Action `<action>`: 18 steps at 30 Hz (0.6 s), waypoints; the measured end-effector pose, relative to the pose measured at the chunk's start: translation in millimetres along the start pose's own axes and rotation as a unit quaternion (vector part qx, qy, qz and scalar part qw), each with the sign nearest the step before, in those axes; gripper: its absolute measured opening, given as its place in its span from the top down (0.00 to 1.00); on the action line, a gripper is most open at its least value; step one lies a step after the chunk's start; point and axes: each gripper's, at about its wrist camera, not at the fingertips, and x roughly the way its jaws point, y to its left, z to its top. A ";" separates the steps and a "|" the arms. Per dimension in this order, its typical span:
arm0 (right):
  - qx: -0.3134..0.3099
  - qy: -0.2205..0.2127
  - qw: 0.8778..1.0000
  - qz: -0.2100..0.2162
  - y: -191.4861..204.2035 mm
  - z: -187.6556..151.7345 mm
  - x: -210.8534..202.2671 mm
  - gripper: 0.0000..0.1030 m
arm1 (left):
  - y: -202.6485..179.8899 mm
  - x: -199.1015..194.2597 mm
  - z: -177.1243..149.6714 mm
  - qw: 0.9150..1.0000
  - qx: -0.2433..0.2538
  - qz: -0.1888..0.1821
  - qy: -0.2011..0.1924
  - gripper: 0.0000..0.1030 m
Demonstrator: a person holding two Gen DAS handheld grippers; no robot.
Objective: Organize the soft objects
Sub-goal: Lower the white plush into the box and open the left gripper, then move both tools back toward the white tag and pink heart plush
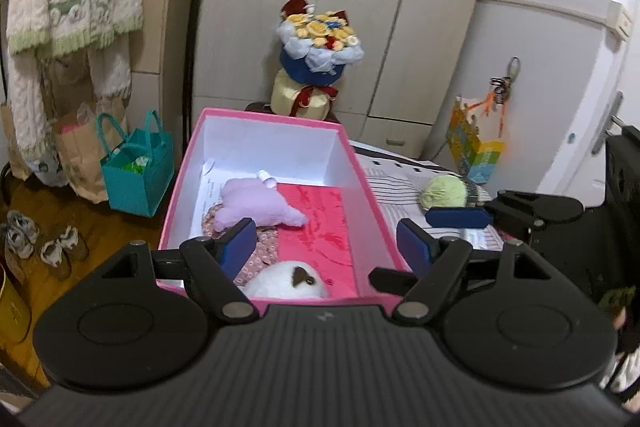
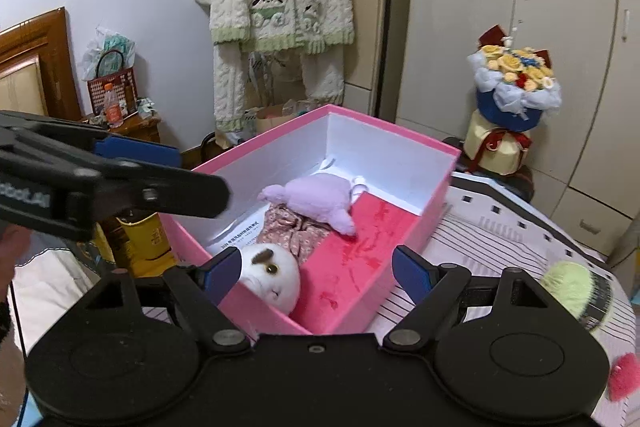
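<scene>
We hold both sets of tongs over a pink box [image 2: 400, 227] that sits on a striped bed cover [image 2: 500, 239] in a bedroom, its lid off and its white inner walls showing. The left tongs [image 1: 326, 241] hang spread wide with nothing between the blue pads; the right tongs [image 2: 316, 267] are likewise parted and empty, aimed down the length of the box from its near end.

Two soft toys already lie inside. A lilac plush [image 2: 320, 201] rests toward the far end, its long axis running across the box at a slant, one limb reaching onto the red lining [image 2: 360, 259]. Nearer us lies a doll with a white head [image 2: 272, 277] and a floral dress [image 2: 296, 227] — its body runs lengthwise along the left wall, head toward the near end, face tilted up. We judge that it was laid that way so the longer toy follows the longer side and leaves the red half free for more.

Outside the box, a pale green fluffy ball [image 1: 444, 193] sits on the bed cover to the right, just beside the right tongs as seen from the left wrist. A pink fuzzy thing [image 2: 624, 375] shows at the edge of the right wrist view; too little of it is in frame to name it. Both look like the next candidates, and the open stance of the tongs suits a reach toward either.
</scene>
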 end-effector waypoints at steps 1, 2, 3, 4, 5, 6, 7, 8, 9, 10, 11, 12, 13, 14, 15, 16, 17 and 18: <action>0.001 -0.002 1.000 -0.003 -1.6 -1.0 -5.2 0.17 | -4.1 -4.1 -0.3 1.000 0.005 -0.003 -0.001 0.25; 0.002 -0.005 1.000 -0.006 -3.3 -1.8 -10.8 0.17 | -8.4 -7.9 -0.4 1.000 0.010 -0.007 -0.001 0.25; 0.003 -0.007 1.000 -0.008 -5.4 -3.3 -17.3 0.17 | -13.2 -11.5 -0.5 1.000 0.017 -0.010 -0.002 0.25; 0.005 -0.010 1.000 -0.011 -7.9 -4.8 -24.0 0.17 | -17.2 -15.3 -1.7 1.000 0.024 -0.012 -0.004 0.25; 0.008 -0.013 1.000 -0.012 -10.6 -6.4 -30.6 0.17 | -22.7 -19.5 -3.0 0.999 0.031 -0.015 -0.006 0.24; 0.009 -0.015 1.000 -0.015 -12.5 -8.0 -35.9 0.16 | -26.9 -22.4 -3.8 0.999 0.037 -0.017 -0.008 0.23; 0.010 -0.018 1.000 -0.018 -15.2 -10.0 -42.2 0.16 | -31.8 -25.2 -5.4 0.999 0.043 -0.018 -0.012 0.22; 0.014 -0.022 0.999 -0.021 -18.3 -11.9 -47.7 0.16 | -37.4 -27.8 -7.1 0.998 0.051 -0.021 -0.015 0.22; 0.024 -0.030 0.999 -0.024 -22.9 -14.1 -54.0 0.16 | -42.0 -29.2 -8.7 0.998 0.055 -0.024 -0.018 0.22; 0.033 -0.035 0.999 -0.025 -26.5 -17.0 -58.7 0.16 | -46.5 -30.5 -10.0 0.998 0.057 -0.028 -0.021 0.22; 0.042 -0.039 0.998 -0.025 -31.3 -20.0 -63.5 0.16 | -50.8 -31.7 -10.9 0.997 0.059 -0.034 -0.023 0.22; 0.050 -0.044 0.997 -0.027 -35.2 -23.3 -68.1 0.16 | -55.4 -32.5 -12.4 0.997 0.063 -0.040 -0.024 0.22; 0.058 -0.049 0.997 -0.031 -40.6 -27.3 -73.0 0.16 | -60.4 -32.4 -13.5 0.996 0.066 -0.047 -0.025 0.22; 0.064 -0.052 0.996 -0.037 -45.4 -31.5 -78.2 0.16 | -65.8 -31.5 -14.9 0.996 0.070 -0.052 -0.025 0.22; 0.071 -0.055 0.995 -0.041 -51.5 -36.0 -83.4 0.16 | -72.0 -30.4 -16.7 0.995 0.077 -0.058 -0.024 0.22; 0.081 -0.058 0.994 -0.046 -58.8 -40.8 -88.9 0.16 | -76.9 -29.1 -18.0 0.994 0.082 -0.062 -0.023 0.22; 0.090 -0.061 0.993 -0.050 -65.6 -45.0 -94.0 0.16 | -83.3 -26.0 -19.7 0.994 0.087 -0.069 -0.021 0.22; 0.099 -0.065 0.991 -0.054 -73.2 -49.7 -99.0 0.16 | -89.2 -23.2 -22.0 0.993 0.091 -0.075 -0.019 0.22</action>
